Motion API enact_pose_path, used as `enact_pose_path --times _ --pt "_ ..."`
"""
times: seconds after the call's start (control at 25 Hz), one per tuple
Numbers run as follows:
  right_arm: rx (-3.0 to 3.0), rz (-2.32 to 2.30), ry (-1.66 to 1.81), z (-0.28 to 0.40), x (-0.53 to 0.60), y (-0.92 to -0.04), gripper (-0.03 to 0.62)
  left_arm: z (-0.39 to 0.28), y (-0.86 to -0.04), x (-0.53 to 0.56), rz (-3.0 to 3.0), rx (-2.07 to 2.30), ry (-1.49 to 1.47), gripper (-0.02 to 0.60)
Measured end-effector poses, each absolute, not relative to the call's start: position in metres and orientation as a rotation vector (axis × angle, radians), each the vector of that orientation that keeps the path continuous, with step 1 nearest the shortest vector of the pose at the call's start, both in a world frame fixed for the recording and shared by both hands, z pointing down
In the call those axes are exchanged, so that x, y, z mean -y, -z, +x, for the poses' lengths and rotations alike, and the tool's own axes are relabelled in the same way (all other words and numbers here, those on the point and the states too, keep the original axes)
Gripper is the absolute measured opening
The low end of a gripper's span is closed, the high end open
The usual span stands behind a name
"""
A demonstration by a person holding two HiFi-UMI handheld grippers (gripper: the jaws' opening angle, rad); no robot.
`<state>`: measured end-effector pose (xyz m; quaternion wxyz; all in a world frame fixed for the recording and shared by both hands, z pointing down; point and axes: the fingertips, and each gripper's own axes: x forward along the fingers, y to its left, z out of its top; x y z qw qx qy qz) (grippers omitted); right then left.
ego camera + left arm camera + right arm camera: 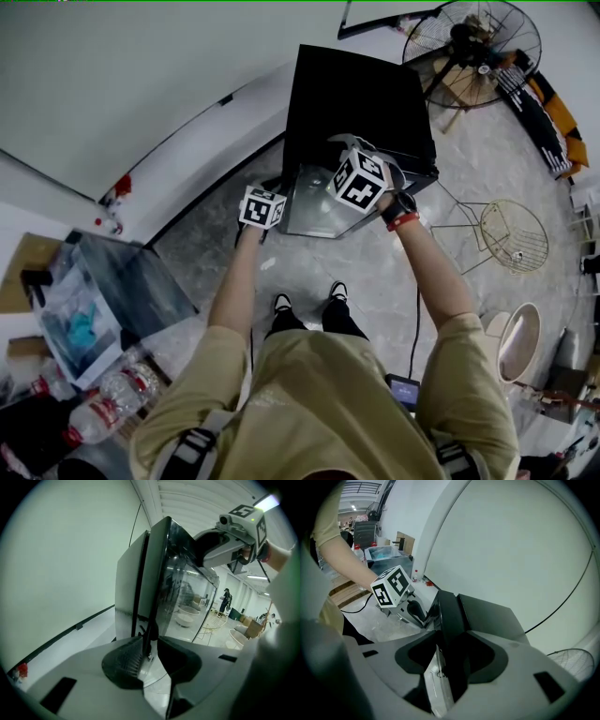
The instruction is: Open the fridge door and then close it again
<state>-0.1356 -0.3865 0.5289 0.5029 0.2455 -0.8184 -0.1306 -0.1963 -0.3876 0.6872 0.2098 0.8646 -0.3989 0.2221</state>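
Observation:
A small black fridge (361,98) stands on the floor against the wall, its glass door (314,202) facing me. My left gripper (283,190) is at the door's left edge. In the left gripper view its jaws (149,644) are shut on the door's dark edge (152,602). My right gripper (345,152) reaches down onto the door's top. In the right gripper view its jaws (450,644) hold the thick black door frame (450,611). I cannot tell whether the door is ajar. Each gripper shows in the other's view: the right gripper (208,550), the left gripper (427,613).
A floor fan (473,42) stands behind the fridge on the right, and a wire frame stool (513,234) beside it. A clear box (103,300) and plastic bottles (103,403) are at the lower left. My feet (309,300) are just before the door. The white wall (112,84) runs to the left.

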Motion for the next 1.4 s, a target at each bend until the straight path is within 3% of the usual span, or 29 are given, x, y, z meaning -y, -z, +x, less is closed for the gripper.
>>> enact_pose_path --times 1.4 --pt "1.998 0.511 0.395 -0.134 0.349 -0.528 0.215 -0.196 -0.687 0.343 2.290 1.235 -0.655 0.103"
